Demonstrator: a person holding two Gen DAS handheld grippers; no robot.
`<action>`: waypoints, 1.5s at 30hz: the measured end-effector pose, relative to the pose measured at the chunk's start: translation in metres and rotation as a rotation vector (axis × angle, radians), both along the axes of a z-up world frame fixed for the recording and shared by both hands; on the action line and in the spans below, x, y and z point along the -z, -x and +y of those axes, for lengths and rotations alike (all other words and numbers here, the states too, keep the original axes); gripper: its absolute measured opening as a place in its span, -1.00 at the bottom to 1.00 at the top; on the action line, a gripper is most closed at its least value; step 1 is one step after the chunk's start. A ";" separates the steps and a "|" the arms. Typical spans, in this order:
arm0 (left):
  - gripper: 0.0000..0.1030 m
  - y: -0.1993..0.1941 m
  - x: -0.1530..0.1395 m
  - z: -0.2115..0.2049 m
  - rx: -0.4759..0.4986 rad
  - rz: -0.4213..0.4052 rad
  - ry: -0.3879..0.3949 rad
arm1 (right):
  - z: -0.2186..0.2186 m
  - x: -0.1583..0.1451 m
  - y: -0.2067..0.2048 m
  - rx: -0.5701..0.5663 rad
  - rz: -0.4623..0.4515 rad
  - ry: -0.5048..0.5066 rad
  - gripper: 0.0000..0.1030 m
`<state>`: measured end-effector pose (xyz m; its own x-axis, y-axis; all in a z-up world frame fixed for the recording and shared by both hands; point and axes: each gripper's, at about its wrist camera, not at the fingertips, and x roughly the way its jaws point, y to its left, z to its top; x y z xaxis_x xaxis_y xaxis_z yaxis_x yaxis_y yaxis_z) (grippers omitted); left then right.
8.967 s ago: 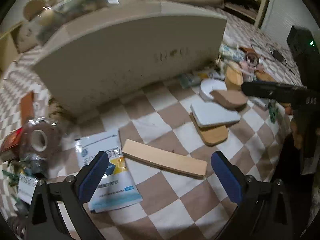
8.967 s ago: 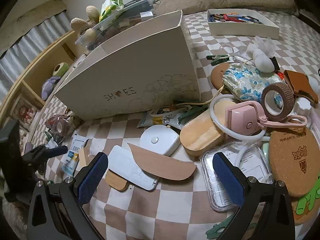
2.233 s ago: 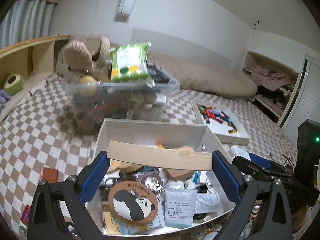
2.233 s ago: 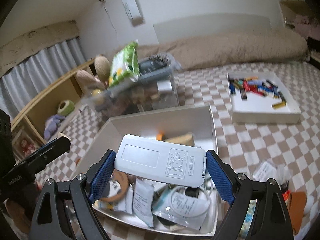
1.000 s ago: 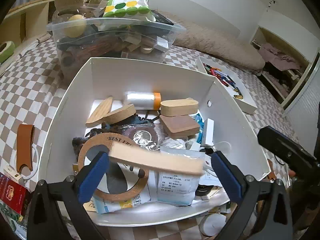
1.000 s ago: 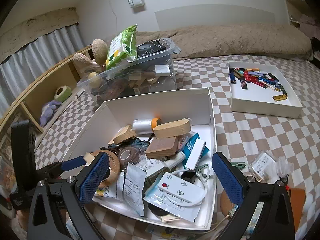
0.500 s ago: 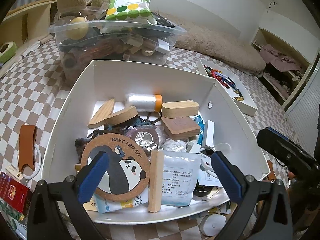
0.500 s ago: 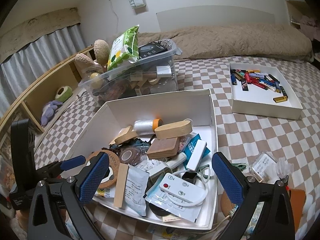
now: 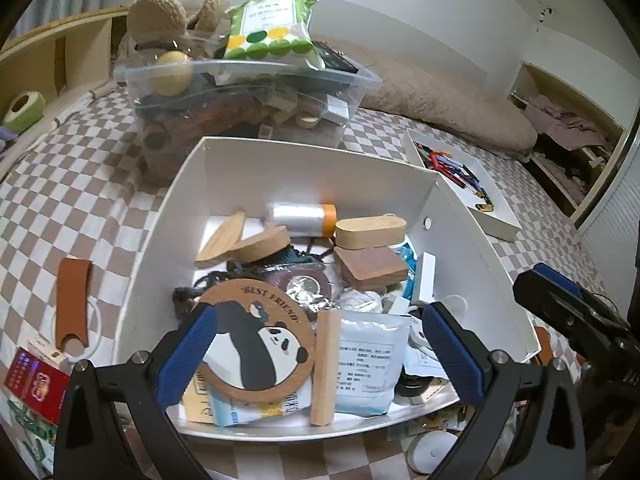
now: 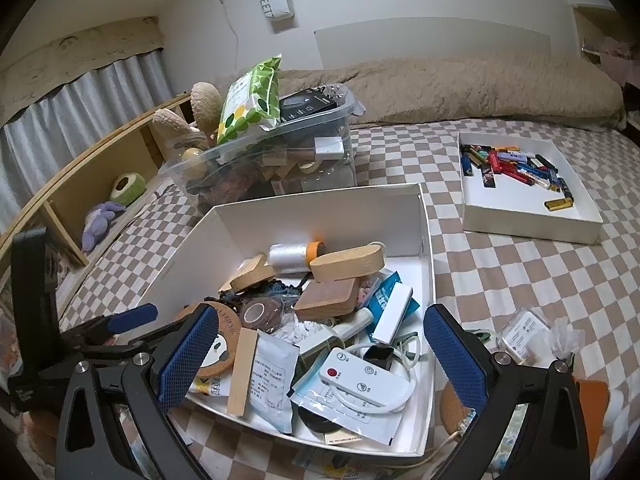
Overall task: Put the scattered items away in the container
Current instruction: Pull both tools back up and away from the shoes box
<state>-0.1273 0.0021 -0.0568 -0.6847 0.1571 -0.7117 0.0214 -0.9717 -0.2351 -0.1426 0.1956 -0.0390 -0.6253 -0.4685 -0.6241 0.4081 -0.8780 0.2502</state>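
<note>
Blue-padded left gripper hangs spread and empty above the white box; right gripper likewise. Wooden strip lies inside, beside the panda coaster: stiff, light, best pinched across its narrow sides. White remote rests near the front wall, smooth, possibly slippery. Two seconds earlier each gripper held its item above the box; now both are released.

A green dotted packet is seen atop a clear storage bin; to its right, a shallow white tray of lighters is set.
</note>
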 end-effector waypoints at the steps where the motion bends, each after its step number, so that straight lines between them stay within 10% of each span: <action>1: 1.00 -0.002 -0.002 -0.001 -0.006 0.005 0.006 | -0.001 -0.001 -0.001 -0.001 0.005 -0.003 0.98; 45: 1.00 -0.046 -0.051 -0.006 -0.042 0.170 0.138 | 0.002 -0.025 -0.040 0.068 0.197 -0.089 1.00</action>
<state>-0.0814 -0.0042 -0.0059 -0.8003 0.0350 -0.5985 0.0342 -0.9940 -0.1038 -0.1027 0.1978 -0.0137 -0.7673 -0.3695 -0.5242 0.3806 -0.9202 0.0916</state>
